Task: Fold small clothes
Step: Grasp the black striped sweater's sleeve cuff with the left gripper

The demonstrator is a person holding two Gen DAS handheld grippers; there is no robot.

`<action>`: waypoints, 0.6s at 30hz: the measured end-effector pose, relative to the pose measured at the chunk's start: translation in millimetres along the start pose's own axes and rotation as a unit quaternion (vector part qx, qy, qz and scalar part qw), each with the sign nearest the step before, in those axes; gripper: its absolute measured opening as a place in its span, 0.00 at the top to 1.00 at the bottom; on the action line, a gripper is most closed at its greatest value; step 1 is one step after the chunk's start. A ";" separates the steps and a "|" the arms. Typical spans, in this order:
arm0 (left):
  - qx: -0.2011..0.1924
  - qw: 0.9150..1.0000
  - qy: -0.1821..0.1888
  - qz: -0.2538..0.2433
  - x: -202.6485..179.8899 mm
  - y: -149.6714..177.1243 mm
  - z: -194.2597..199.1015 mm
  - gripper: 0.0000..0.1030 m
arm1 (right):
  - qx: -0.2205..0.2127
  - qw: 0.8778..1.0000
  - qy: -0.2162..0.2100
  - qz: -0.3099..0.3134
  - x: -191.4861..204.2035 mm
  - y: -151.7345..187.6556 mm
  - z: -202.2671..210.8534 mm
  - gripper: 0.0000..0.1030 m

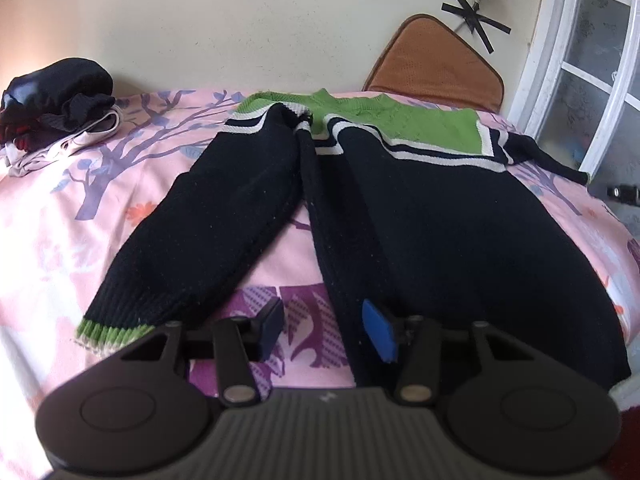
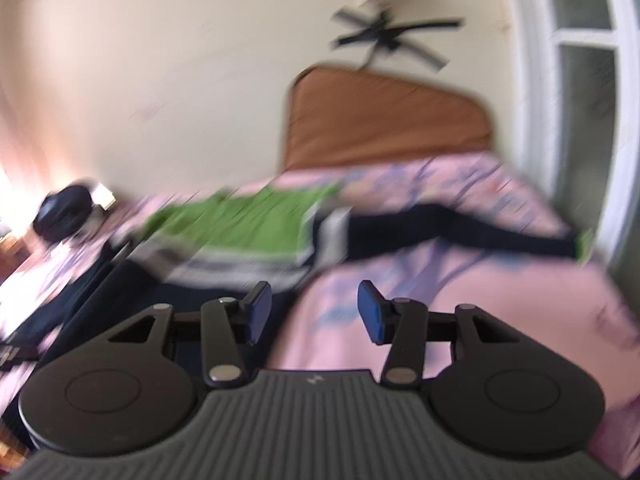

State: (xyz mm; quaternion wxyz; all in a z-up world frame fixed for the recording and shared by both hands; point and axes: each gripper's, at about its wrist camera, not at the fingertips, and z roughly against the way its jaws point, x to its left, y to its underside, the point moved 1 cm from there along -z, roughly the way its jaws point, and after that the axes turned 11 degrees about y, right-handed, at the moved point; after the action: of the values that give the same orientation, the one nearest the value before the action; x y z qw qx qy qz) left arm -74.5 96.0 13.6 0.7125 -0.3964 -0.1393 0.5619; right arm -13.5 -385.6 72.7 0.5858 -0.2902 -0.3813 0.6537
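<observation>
Both grippers gape, holding nothing; the left gripper [image 1: 326, 330] hovers at the sweater's [image 1: 440, 232] hem. The right gripper [image 2: 314, 312] hangs above the bedsheet [image 2: 460, 304].

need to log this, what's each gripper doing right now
Left gripper: open, holding nothing, over the sweater hem.
Right gripper: open, holding nothing.

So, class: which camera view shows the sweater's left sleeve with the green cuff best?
The left wrist view. There the sleeve lies sharp and whole, from shoulder stripe down to the green cuff, beside the open left gripper. The right wrist view is motion-blurred; it shows the sweater and its other sleeve, not this one clearly.
</observation>
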 end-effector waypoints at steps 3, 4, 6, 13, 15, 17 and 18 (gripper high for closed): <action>0.005 1.000 -0.003 -0.012 -7.1 2.9 -0.3 0.60 | 0.034 0.998 -0.026 0.036 39.0 34.8 11.6 0.51; 0.005 1.000 -0.001 -0.016 -10.4 3.9 -0.5 0.69 | 0.047 0.998 -0.032 0.037 48.1 42.1 13.5 0.51; 0.006 1.000 0.014 -0.020 -15.9 6.0 -0.7 0.89 | 0.060 0.996 -0.040 0.047 59.0 54.7 12.8 0.66; -0.024 1.000 0.017 -0.004 -21.2 5.6 36.0 0.91 | 0.016 0.998 0.034 0.055 36.6 33.3 33.9 0.94; -0.033 0.999 -0.004 -0.012 -24.6 8.6 52.1 0.91 | -0.005 0.993 0.089 0.072 24.8 20.5 46.2 0.98; -0.028 1.000 -0.010 0.001 -22.5 12.8 56.3 0.91 | -0.021 0.983 0.157 0.098 12.6 15.5 53.3 0.97; -0.019 1.000 0.007 0.017 -18.1 15.0 55.5 0.90 | -0.007 0.984 0.152 0.092 2.4 9.9 50.4 0.94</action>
State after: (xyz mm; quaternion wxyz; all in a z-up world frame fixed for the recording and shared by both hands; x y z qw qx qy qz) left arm -126.6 103.0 43.2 0.6962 -0.4165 -0.1380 0.5682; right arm -60.9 -391.4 91.9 0.5721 -0.4244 -0.2642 0.6503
